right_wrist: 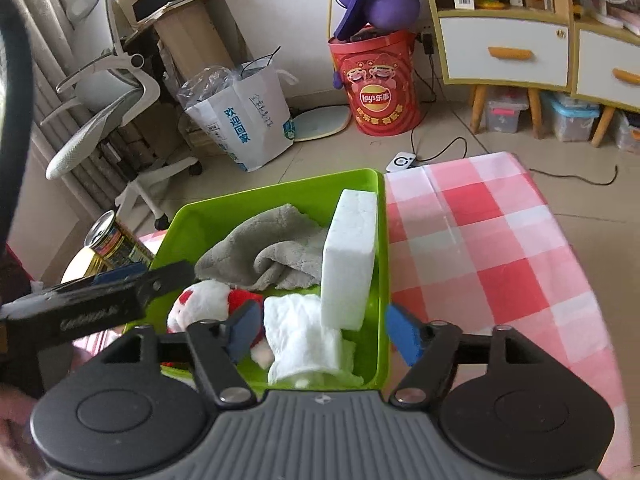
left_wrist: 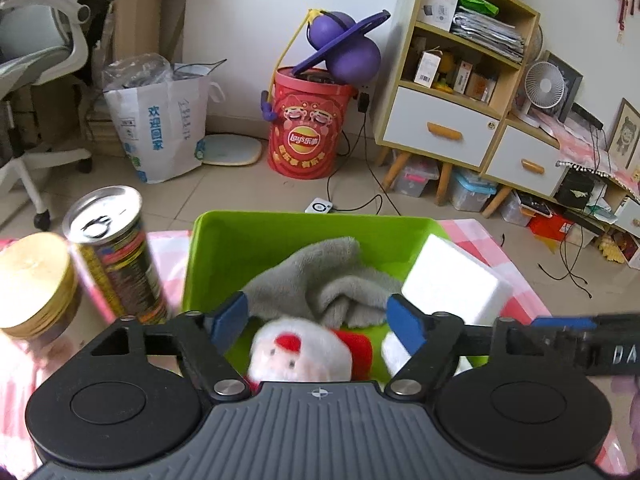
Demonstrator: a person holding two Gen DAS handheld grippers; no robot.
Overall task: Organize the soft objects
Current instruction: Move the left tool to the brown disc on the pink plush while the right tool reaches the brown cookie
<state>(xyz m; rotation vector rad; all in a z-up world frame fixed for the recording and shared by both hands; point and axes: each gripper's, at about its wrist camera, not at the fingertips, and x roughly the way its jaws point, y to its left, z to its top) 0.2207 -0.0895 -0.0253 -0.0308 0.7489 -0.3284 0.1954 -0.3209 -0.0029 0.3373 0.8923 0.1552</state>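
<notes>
A green bin (left_wrist: 280,232) (right_wrist: 382,264) stands on the pink checked table. It holds a grey towel (left_wrist: 320,276) (right_wrist: 260,240), a white foam block (left_wrist: 452,280) (right_wrist: 352,256), a Santa plush (left_wrist: 300,352) (right_wrist: 200,300) and a crumpled white cloth (right_wrist: 304,340). My left gripper (left_wrist: 318,326) is open and empty, hovering over the Santa plush. My right gripper (right_wrist: 324,334) is open and empty over the white cloth at the bin's near right. The left gripper (right_wrist: 120,292) shows from the side in the right wrist view, and the right gripper (left_wrist: 580,340) in the left wrist view.
A drink can (left_wrist: 114,252) (right_wrist: 108,240) and a gold-lidded jar (left_wrist: 34,284) stand left of the bin. The checked tablecloth (right_wrist: 480,248) spreads to the right. On the floor beyond are a red Lay's bucket (left_wrist: 308,124), a paper bag (left_wrist: 160,120), an office chair and a cabinet (left_wrist: 460,80).
</notes>
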